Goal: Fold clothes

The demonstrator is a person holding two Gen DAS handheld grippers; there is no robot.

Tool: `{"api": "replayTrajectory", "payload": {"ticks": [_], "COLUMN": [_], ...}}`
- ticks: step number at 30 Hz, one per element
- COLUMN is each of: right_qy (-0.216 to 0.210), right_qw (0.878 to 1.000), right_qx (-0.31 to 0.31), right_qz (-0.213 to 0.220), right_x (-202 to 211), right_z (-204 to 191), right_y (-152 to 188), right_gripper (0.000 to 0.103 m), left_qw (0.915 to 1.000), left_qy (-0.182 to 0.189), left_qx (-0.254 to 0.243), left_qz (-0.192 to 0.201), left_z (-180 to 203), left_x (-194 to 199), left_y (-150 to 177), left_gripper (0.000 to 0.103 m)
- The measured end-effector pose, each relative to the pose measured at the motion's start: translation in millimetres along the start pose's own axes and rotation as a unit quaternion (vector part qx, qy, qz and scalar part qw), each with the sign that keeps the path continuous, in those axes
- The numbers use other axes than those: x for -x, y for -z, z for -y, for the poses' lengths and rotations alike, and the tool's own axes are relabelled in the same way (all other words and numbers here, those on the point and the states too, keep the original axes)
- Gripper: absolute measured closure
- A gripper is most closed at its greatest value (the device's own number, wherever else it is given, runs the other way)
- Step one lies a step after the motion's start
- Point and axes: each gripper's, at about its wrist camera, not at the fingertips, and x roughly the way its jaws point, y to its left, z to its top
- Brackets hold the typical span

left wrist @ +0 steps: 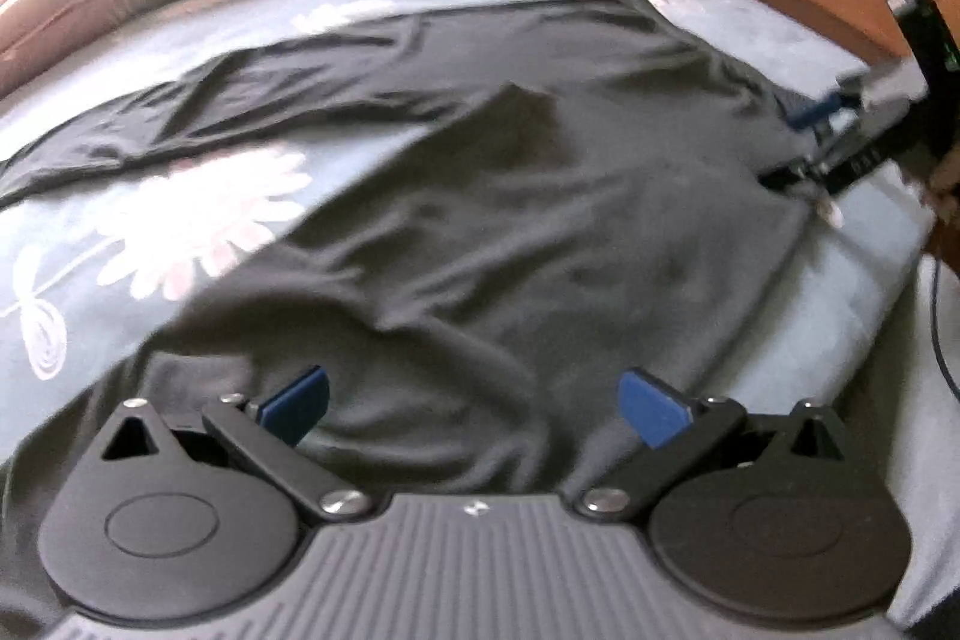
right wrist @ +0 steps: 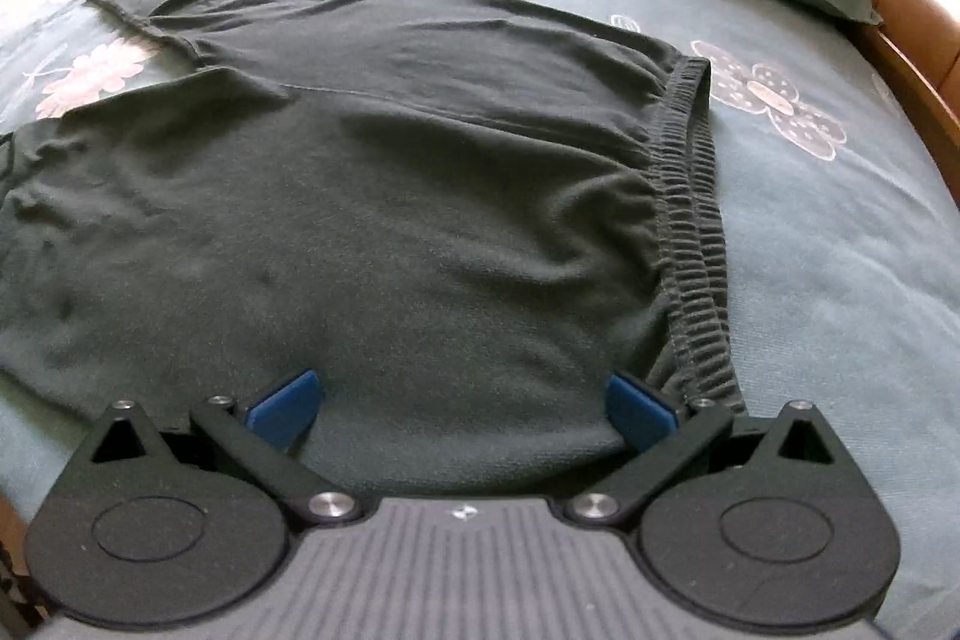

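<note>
My right claw (right wrist: 461,403) stands wide apart, its blue pads empty, low over the near edge of the dark trousers (right wrist: 372,220); the cloth passes between and under the pads but nothing is pinched. The ribbed waistband (right wrist: 690,232) lies just off my right-hand pad and runs straight away from the claw; the legs stretch off to the claw's left, so the garment's long axis lies crosswise to my reach.

My left claw (left wrist: 474,409) is likewise spread wide and grips nothing; it hovers over the trousers (left wrist: 510,232) further down the legs, with one leg trailing off to its far left across the flowered bedsheet (left wrist: 180,232). From there I can see my right claw (left wrist: 807,142) at the far right, at the waist end.

So the right claw is nearer the waistband, the left nearer the legs. The trousers lie spread flat with legs apart, which would suit either a garment awaiting its lengthwise fold or one laid out again; I cannot tell which.
</note>
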Motion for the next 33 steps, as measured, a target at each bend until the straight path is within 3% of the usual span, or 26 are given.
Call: {"api": "replayTrajectory", "payload": {"ticks": [2, 7, 11, 16, 21, 28, 32, 33], "right_qy": [0.001, 0.006, 0.008, 0.011, 0.014, 0.021, 0.027, 0.027], "right_qw": [1.0, 1.0, 1.0, 1.0, 1.0, 0.999, 0.999, 0.999], "right_qx": [0.0, -0.003, -0.003, -0.008, -0.012, -0.017, -0.024, -0.026], "right_qz": [-0.001, -0.004, -0.013, -0.013, -0.014, -0.019, -0.02, -0.02], "right_x": [-0.6, 0.6, -0.8, -0.3, -0.3, -0.4, -0.1, -0.1], "right_z": [-2.4, -4.9, -5.5, -5.9, -5.9, -7.7, -8.7, -8.4], "right_y": [1.0, 3.3, -0.1, 0.9, 1.1, -0.3, -0.2, -0.1], "right_gripper": [0.0, 0.0, 0.0, 0.0, 0.0, 0.0, 0.0, 0.0], "left_qw": [0.9999, 0.9998, 0.9987, 0.9999, 1.0, 0.9995, 0.9998, 0.9998], "left_qy": [-0.003, -0.003, -0.017, -0.003, 0.006, 0.0, 0.008, 0.002], "left_qx": [0.015, -0.018, -0.04, 0.006, 0.001, 0.005, 0.02, 0.015], "left_qz": [0.0, -0.003, 0.026, -0.011, -0.007, 0.032, 0.001, 0.01], "left_z": [-4.4, 2.5, 4.6, -6.8, -11.9, -23.2, -25.4, -24.8], "left_x": [1.5, 8.2, 18.7, 5.4, 18.0, 23.9, 3.4, 3.4], "left_y": [0.8, 9.4, 1.9, 5.4, 18.9, -4.2, 1.4, 7.1], "left_gripper": [0.001, 0.001, 0.001, 0.001, 0.001, 0.001, 0.001, 0.001]}}
